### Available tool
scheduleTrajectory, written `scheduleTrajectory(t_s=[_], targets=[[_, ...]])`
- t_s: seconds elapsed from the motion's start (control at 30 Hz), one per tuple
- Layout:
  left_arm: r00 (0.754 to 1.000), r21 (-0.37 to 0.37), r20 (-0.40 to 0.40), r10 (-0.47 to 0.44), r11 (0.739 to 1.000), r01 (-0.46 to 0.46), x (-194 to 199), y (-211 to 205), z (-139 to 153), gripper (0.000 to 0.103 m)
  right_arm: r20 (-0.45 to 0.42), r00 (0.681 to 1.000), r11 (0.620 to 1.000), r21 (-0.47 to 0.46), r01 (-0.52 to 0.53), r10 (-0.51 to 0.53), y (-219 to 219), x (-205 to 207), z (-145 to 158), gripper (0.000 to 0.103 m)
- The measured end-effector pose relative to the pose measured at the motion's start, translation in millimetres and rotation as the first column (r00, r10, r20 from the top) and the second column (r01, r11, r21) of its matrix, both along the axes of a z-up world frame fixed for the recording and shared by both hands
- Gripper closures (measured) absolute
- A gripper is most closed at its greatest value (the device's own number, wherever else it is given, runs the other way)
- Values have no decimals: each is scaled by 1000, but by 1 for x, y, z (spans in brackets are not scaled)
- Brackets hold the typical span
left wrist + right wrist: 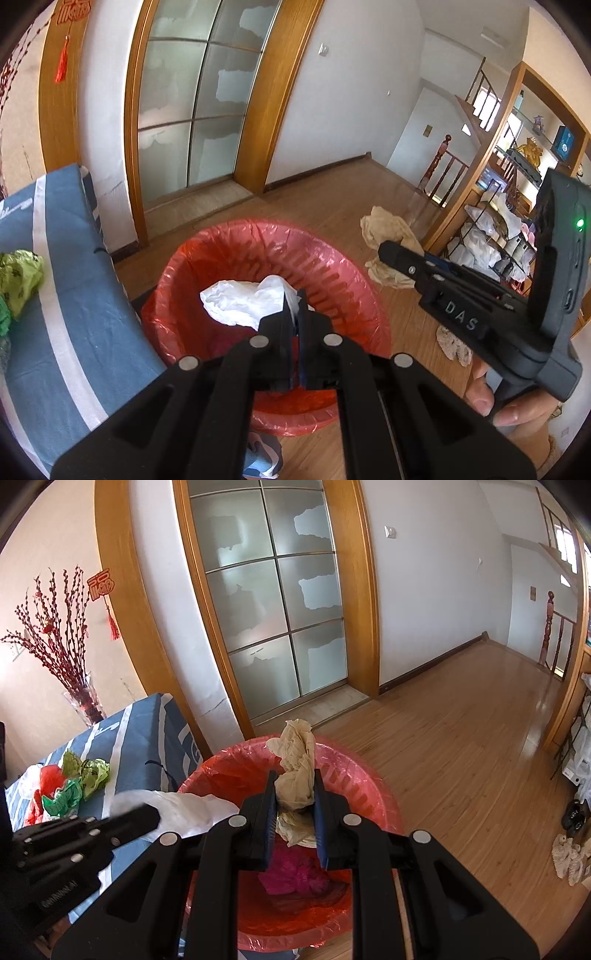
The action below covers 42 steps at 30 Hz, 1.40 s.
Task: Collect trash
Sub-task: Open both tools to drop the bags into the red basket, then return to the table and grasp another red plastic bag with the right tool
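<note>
Left of the red-lined trash bin, more crumpled wrappers wait on the blue-covered table. Above the bin, the left gripper pinches a white plastic bag, and the right gripper clamps a crumpled beige paper wad. Release works best with both 2-finger grippers low and centred over the bin, opened fully so neither piece snags the rim.
</note>
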<state>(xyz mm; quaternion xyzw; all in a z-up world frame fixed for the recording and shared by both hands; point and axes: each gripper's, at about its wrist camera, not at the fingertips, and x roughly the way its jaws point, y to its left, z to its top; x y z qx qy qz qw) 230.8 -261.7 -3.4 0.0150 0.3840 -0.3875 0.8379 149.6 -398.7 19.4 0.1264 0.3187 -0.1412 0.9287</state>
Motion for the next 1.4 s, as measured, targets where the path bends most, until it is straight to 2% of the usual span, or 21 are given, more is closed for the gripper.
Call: scheduleTrajectory(t_s=[0.03, 0.07, 0.13, 0.23, 0.33, 0.47, 0.57, 0.67, 0.77, 0.87, 1.03, 1.07, 1.13, 1.23, 1.4], targets=[[1000, 6, -5, 7, 1000, -7, 2, 1, -3, 94, -6, 1000, 1000, 5, -1, 1, -1, 1, -1, 84], [1000, 11, -8, 14, 1000, -14, 2, 0, -4, 83, -8, 1000, 1000, 10, -2, 2, -2, 2, -3, 82], [999, 13, -16, 36, 999, -36, 5, 4, -9, 67, -14, 1000, 1000, 11, 1, 0, -4, 1, -5, 72], [998, 21, -23, 62, 998, -62, 8, 13, -12, 66, -20, 1000, 1000, 10, 2, -2, -4, 0, -8, 65], [995, 28, -17, 103, 994, -103, 11, 30, -14, 66, -23, 1000, 1000, 8, 2, -2, -2, -2, -9, 65], [986, 27, 28, 163, 986, -164, 7, 57, -8, 57, -23, 1000, 1000, -26, -6, 6, 8, -2, -6, 65], [972, 45, 82, 221, 973, -226, -1, 84, -2, 54, -18, 999, 998, -49, -31, 30, 22, 0, -5, 65], [959, 36, 98, 267, 962, -271, -8, 110, 4, 52, -8, 997, 995, -66, -71, 70, 45, 6, -3, 65], [927, 40, 140, 347, 934, -356, -13, 145, 8, 47, 3, 992, 990, -71, -126, 126, 70, 14, -2, 65], [884, 41, 184, 430, 895, -444, -18, 185, 10, 46, 4, 981, 979, -70, -193, 194, 101, 24, -1, 65], [800, 43, 210, 563, 812, -582, -24, 257, 13, 44, -4, 950, 947, -70, -312, 313, 158, 39, -7, 65], [776, 46, 220, 592, 788, -614, -24, 274, 13, 44, -8, 940, 937, -68, -341, 342, 173, 44, -9, 65], [744, 51, 227, 628, 756, -653, -23, 299, 11, 44, -14, 925, 923, -59, -379, 379, 193, 51, -11, 65], [702, 65, 234, 672, 710, -701, -24, 335, 9, 44, -20, 899, 898, -33, -438, 438, 226, 60, -15, 65], [635, 59, 213, 743, 639, -767, -22, 386, 4, 44, -18, 837, 837, -3, -547, 547, 287, 65, -21, 65]])
